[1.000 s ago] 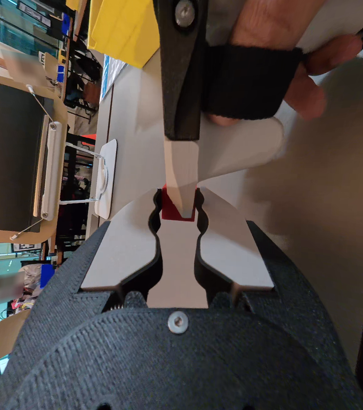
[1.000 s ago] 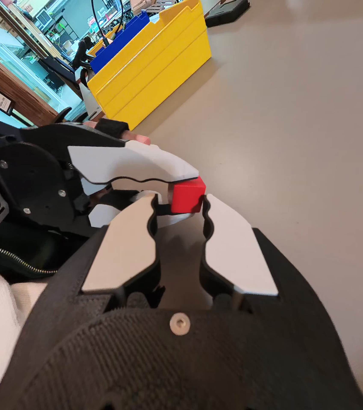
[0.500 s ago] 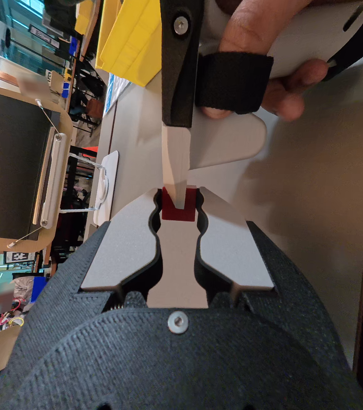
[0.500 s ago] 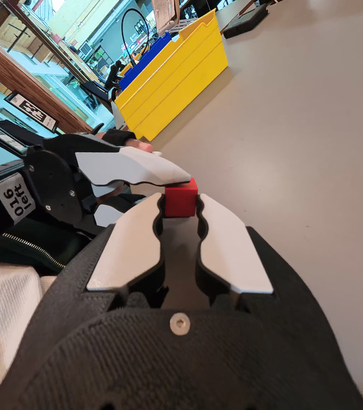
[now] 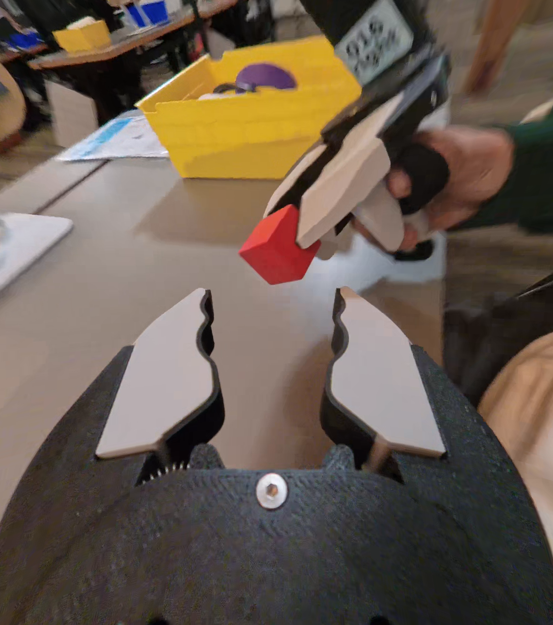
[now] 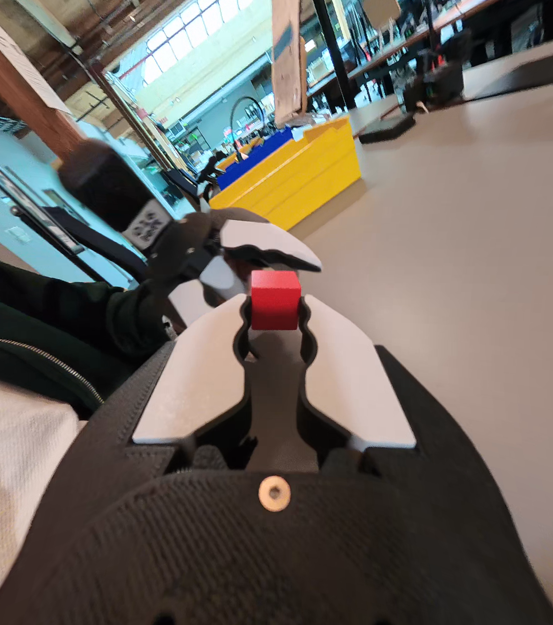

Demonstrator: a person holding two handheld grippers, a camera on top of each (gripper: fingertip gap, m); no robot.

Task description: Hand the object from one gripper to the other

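Left wrist view, from the left: white flat stand base [image 5: 14, 236] at the edge of the beige matte tabletop [image 5: 133, 270]; blue-and-white printed sheet [image 5: 116, 138] farther back, print too blurred to read; yellow plastic bin [image 5: 251, 135] holding a purple rounded item [image 5: 265, 77]. Low in the middle, left gripper [image 5: 271, 294] with pale grey fingers [image 5: 166, 372] spread wide, empty, bare table showing between them. Just beyond and above its tips, small red cube [image 5: 276, 250] in the air, clear of the table and apart from those fingers. Pinched at its upper right corner by the right gripper [image 5: 297, 225], angled down from the upper right, held by a hand [image 5: 464, 176] in a dark green sleeve. Light label with dark characters on that gripper's black body [image 5: 373, 40], smeared by motion.

Right wrist view, from the left: left gripper [image 6: 308, 267] carrying a small tag [image 6: 148, 226] with blurred marks, its upper finger [image 6: 265, 243] just above the cube without clearly touching. Centre: right gripper [image 6: 275, 309] clamped on two opposite faces of the red cube [image 6: 275, 304], above the table. Behind, yellow bin [image 6: 295, 189] with a blue bin [image 6: 254, 159] beside it.
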